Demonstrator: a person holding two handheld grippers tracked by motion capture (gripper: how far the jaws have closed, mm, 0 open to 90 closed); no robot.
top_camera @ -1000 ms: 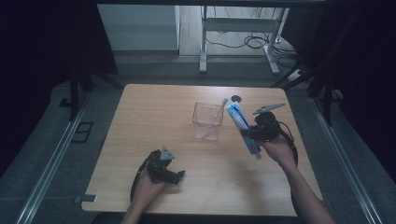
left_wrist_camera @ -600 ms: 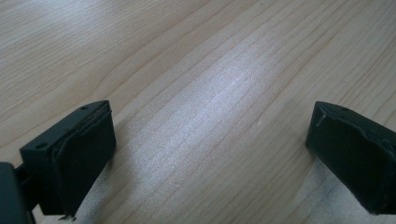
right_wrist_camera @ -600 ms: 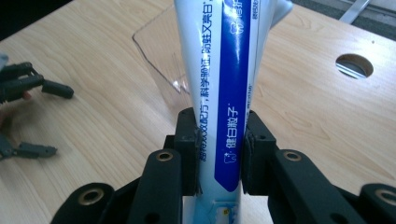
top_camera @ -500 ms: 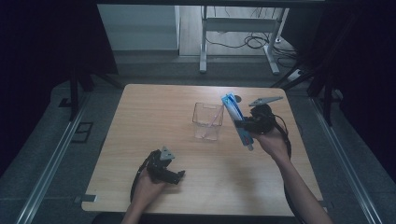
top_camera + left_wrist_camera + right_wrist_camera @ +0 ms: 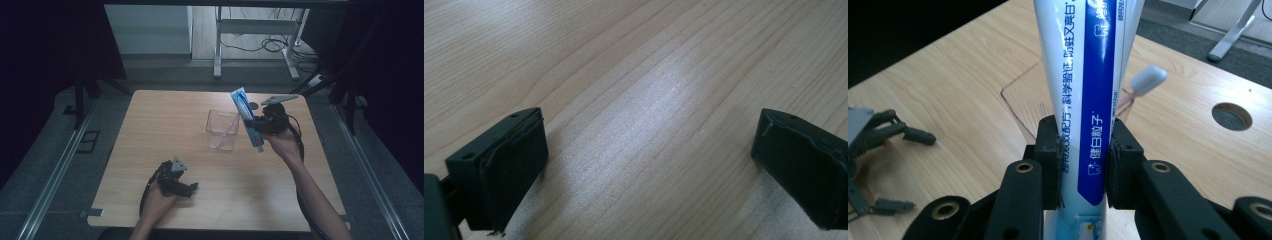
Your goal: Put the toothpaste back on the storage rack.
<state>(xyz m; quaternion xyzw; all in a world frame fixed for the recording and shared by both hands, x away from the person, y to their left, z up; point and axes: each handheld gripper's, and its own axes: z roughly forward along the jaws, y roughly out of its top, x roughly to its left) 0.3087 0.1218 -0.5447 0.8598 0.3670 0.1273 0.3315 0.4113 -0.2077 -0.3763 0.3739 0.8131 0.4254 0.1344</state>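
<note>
- The right gripper [image 5: 256, 126] is clamped on a toothpaste tube [image 5: 246, 115] and holds it in the air, just to the right of the clear plastic cup [image 5: 223, 129]. In the right gripper view the black pads [image 5: 1049, 150] press the tube's [image 5: 1083, 110] two flat sides well down its length — a hold that should keep the soft tube from twisting or sliding out.
- The tube leans, its upper end tipped toward the far side of the desk [image 5: 150, 130] and its lower end hanging below the gripper toward the person. My reading is that it is being carried to the cup to be dropped in; tilted as it is, it would have to be brought upright over the opening first.
- A pink-handled toothbrush [image 5: 1143, 85] already stands in the cup, head up and leaning against the rim, so the tube must go in beside it without knocking it.
- The left gripper [image 5: 179, 184] rests low on the near part of the desk, well apart from the cup. Its jaws stand wide apart with nothing but bare wood [image 5: 649, 100] between them — parked, it seems, while the right hand works.
- A round cable hole [image 5: 1231, 116] sits in the desk beyond the cup.
</note>
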